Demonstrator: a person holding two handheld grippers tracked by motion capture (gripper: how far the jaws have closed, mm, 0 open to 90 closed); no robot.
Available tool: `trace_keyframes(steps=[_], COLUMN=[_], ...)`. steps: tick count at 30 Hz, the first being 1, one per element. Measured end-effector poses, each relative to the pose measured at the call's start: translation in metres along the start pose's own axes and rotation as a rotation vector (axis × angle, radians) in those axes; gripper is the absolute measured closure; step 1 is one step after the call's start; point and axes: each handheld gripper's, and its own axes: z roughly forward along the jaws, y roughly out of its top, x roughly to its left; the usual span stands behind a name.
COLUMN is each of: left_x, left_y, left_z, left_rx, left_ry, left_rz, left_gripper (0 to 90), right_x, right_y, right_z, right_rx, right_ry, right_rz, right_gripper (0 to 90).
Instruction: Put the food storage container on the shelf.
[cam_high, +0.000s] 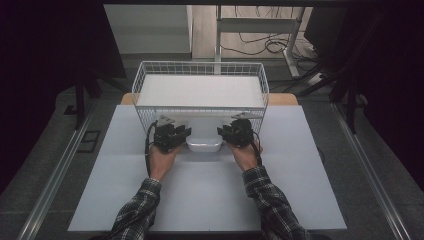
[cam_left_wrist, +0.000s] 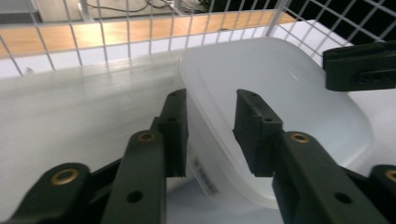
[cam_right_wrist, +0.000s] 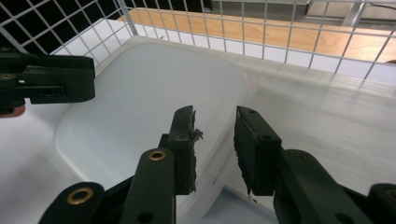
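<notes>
Left gripper (cam_high: 186, 133): jaws parted, set astride the left rim of the white plastic container (cam_high: 204, 143), one jaw outside the wall and one inside; no squeeze can be seen, a gap shows on each side of the rim in the left gripper view (cam_left_wrist: 211, 135).
Right gripper (cam_high: 221, 131): jaws likewise apart, straddling the container's right rim; in the right gripper view (cam_right_wrist: 215, 149) one pad, its rubber frayed, sits over the container's inside and the other outside its wall.
Container: shallow, translucent white, rounded corners, lying upright (cam_left_wrist: 280, 102) with a small printed label on its outer wall; it sits between the two grippers, half under the front edge of the wire basket (cam_high: 150, 75).
Hands: the left hand (cam_high: 162, 155) and right hand (cam_high: 246, 154) hold the grippers from the near side of the container, plaid sleeves (cam_high: 270, 200) behind them.
Wire basket: white grid, rectangular, just beyond the container, with its front mesh rising above the container's far part; a white flat panel (cam_high: 200, 90) lies inside it.
Table top: pale sheet (cam_high: 200, 200) beneath the container and basket; a wooden edge (cam_high: 282, 99) shows past the basket's far corners.
Beyond: cables (cam_high: 260, 45) on the floor, well behind the basket.
</notes>
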Motion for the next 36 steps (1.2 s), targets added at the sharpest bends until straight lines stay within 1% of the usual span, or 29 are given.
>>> trace_keyframes(steps=[1,2,4,6,8,10,11,12,13,15,17,19,21,24,26,30,33,36], left_x=[0.000,0.000,0.000,-0.001,-0.003,-0.005,-0.007,-0.008,-0.009,-0.011,-0.014,-0.017,-0.019,-0.020,-0.021,-0.022,-0.025,-0.029], left_y=[0.001,0.001,0.001,0.000,-0.002,-0.005,-0.006,-0.008,-0.009,-0.011,-0.014,-0.017,-0.022,-0.033,-0.038,-0.052,-0.062,-0.070], left_z=[0.000,-0.001,-0.005,-0.008,-0.013,-0.017,-0.019,-0.022,-0.024,-0.031,-0.037,-0.044,-0.050,-0.060,-0.065,-0.074,-0.082,-0.091], left_rx=[0.003,0.002,-0.001,-0.011,-0.016,-0.018,-0.020,-0.018,-0.016,-0.012,-0.013,-0.006,-0.006,0.001,0.011,0.043,0.057,0.050], left_ry=[0.002,-0.010,-0.019,-0.041,-0.055,-0.076,-0.083,-0.098,-0.114,-0.136,-0.155,-0.153,-0.151,-0.153,-0.143,-0.150,-0.123,-0.092], left_rz=[0.004,0.010,0.014,-0.003,0.008,0.008,0.004,0.007,0.000,0.002,0.004,0.019,0.034,0.039,0.042,0.046,0.063,0.099], left_gripper=[61.8,60.1,57.2,54.4,50.6,45.5,42.8,40.5,38.4,35.1,31.6,27.7,24.8,18.7,14.2,9.8,7.9,5.7], right_x=[0.000,0.000,0.000,-0.001,-0.002,-0.001,0.000,0.000,0.001,0.003,0.005,0.006,0.007,0.010,0.012,0.018,0.022,0.027], right_y=[0.001,0.002,0.003,0.004,0.003,0.002,0.001,0.000,-0.001,-0.002,-0.003,-0.004,-0.005,-0.008,-0.011,-0.017,-0.023,-0.028], right_z=[0.000,0.000,-0.003,-0.007,-0.010,-0.014,-0.016,-0.019,-0.021,-0.026,-0.031,-0.035,-0.039,-0.044,-0.046,-0.049,-0.050,-0.050], right_rx=[0.000,0.003,0.003,-0.001,-0.001,0.001,0.002,0.003,0.006,0.007,0.007,0.005,0.000,-0.006,-0.006,0.005,0.014,0.029], right_ry=[-0.007,-0.004,0.001,0.001,0.008,0.019,0.026,0.032,0.039,0.064,0.079,0.092,0.099,0.116,0.129,0.171,0.197,0.198], right_rz=[-0.011,-0.016,-0.034,-0.058,-0.058,-0.064,-0.072,-0.084,-0.088,-0.095,-0.106,-0.110,-0.101,-0.098,-0.102,-0.115,-0.137,-0.170], right_gripper=[68.2,69.4,71.6,73.9,76.4,79.1,80.6,82.2,83.9,87.1,88.9,89.1,89.1,89.1,89.1,88.9,88.6,88.3])
